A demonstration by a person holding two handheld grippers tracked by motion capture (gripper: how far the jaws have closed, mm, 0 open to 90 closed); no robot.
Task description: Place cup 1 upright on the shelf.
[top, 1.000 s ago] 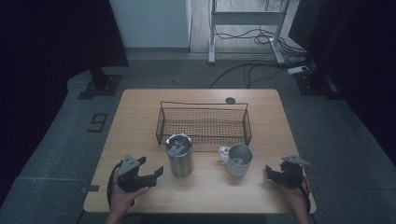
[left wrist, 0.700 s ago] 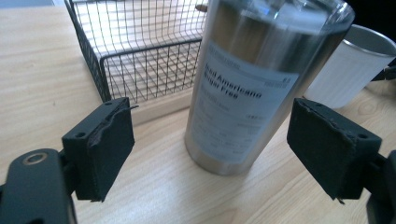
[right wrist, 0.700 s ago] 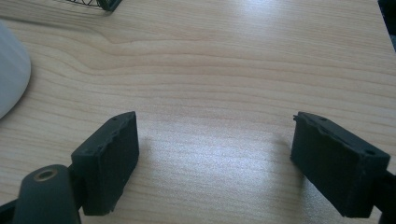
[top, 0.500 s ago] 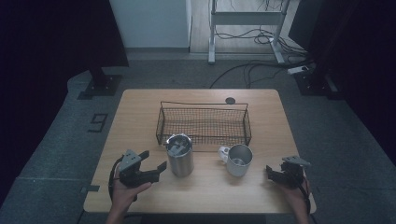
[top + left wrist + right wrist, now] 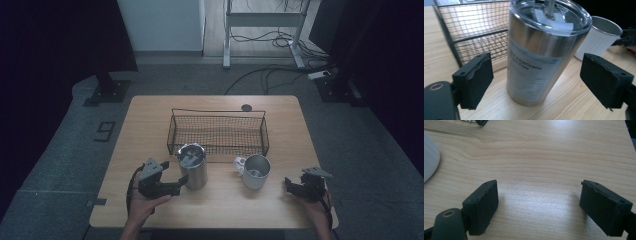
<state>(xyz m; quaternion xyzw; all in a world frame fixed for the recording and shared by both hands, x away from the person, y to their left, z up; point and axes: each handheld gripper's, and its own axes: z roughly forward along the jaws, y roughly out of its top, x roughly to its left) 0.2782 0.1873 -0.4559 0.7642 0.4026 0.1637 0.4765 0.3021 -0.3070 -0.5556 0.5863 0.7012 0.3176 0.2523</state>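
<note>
A steel tumbler (image 5: 192, 166) with a clear lid and a paper label stands on the wooden table (image 5: 150, 120), just in front of a black wire basket (image 5: 218, 133). My left gripper (image 5: 176, 185) is open at the tumbler's left side; in the left gripper view the tumbler (image 5: 541, 47) stands between the two pads (image 5: 475, 80), not touched. A white mug (image 5: 255, 171) with a handle stands to the tumbler's right, and it shows as the white mug (image 5: 599, 37) behind the tumbler. My right gripper (image 5: 291, 185) is open near the table's right front edge, over bare wood (image 5: 539, 170).
The wire basket is empty and spans the table's middle. A small dark round disc (image 5: 246, 107) lies behind it. The mug's rounded side (image 5: 430, 157) shows at the left of the right gripper view. Cables and a metal stand (image 5: 265, 20) are on the floor beyond.
My left gripper has moved right and slightly forward, closing in on the tumbler. The right gripper has stayed where it was.
</note>
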